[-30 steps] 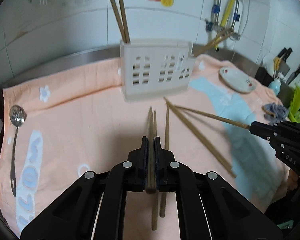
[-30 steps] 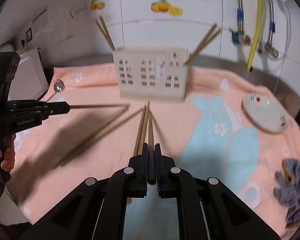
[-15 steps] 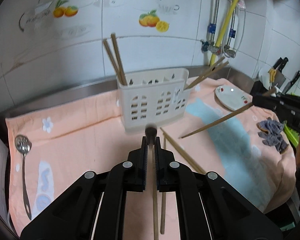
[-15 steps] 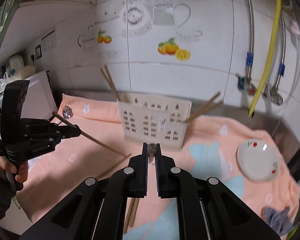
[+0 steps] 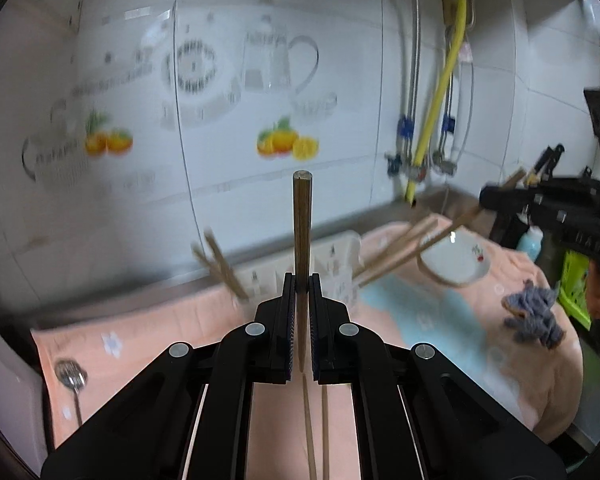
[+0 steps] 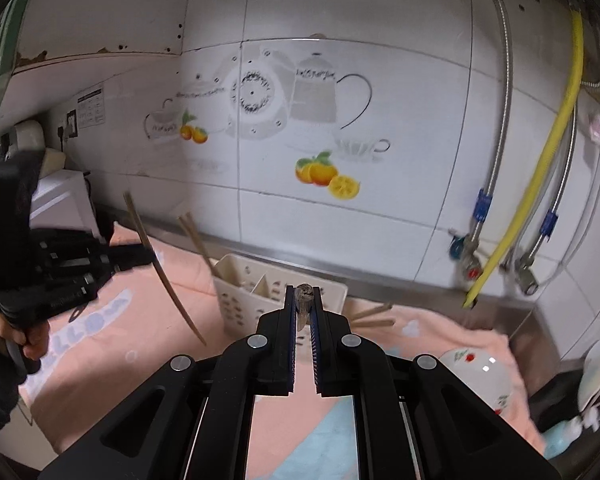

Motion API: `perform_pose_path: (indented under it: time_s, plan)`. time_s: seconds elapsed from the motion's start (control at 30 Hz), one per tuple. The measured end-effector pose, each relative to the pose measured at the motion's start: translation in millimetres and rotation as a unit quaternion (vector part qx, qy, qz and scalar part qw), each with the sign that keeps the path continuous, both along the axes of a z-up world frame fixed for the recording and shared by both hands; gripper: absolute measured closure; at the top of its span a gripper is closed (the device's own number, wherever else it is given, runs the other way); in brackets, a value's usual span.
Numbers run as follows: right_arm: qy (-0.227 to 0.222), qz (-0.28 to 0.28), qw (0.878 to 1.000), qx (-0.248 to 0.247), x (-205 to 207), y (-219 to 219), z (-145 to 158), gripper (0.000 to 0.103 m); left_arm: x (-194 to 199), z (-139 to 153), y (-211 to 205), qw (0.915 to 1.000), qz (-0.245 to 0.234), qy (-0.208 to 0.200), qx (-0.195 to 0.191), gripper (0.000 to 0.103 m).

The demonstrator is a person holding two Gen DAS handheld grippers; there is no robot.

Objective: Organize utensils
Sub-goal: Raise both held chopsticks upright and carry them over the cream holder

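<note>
Both chopsticks (image 5: 302, 232) now aloft above holder (image 6: 240, 280), plate (image 5: 456, 260) beside.

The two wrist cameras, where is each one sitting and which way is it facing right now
Left wrist: on the left gripper, facing the tiled wall; its chopstick, right gripper and hand show.
Right wrist: on the right gripper, same wall; left gripper at left.
Shared: white utensil holder, peach towel, yellow hose.
</note>
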State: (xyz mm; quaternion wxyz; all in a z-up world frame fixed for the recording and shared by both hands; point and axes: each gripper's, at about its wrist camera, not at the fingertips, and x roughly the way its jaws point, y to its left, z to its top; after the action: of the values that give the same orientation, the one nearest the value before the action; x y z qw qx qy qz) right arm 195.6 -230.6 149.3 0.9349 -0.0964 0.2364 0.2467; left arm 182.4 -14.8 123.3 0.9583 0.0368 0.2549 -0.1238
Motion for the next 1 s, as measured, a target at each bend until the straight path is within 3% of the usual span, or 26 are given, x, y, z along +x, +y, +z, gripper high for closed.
perform_pose_path:
  time_s: [0.13,0.33,0.7,1.0]
  plan:
    - [-0.003,-0.008,1.000,-0.004,11.9,0.1,5.6,0.097,14.2,28.9,0.5,0.9995,0.006,-0.029,-0.002,0.098]
    - [0.003,-0.013,1.000,-0.007,35.6,5.6,9.1,0.097,40.1,43.8,6.2,0.9984,0.028,-0.049,0.003,0.098]
    - [0.050,-0.007,0.999,-0.017,73.1,22.7,-23.0,0.097,83.5,3.4,21.1,0.9988,0.047,0.004,-0.014,0.098]
    - [0.074,-0.011,0.997,-0.012,87.5,30.5,-49.7,0.096,88.4,-15.2,23.5,0.9984,0.048,0.026,-0.012,0.097]
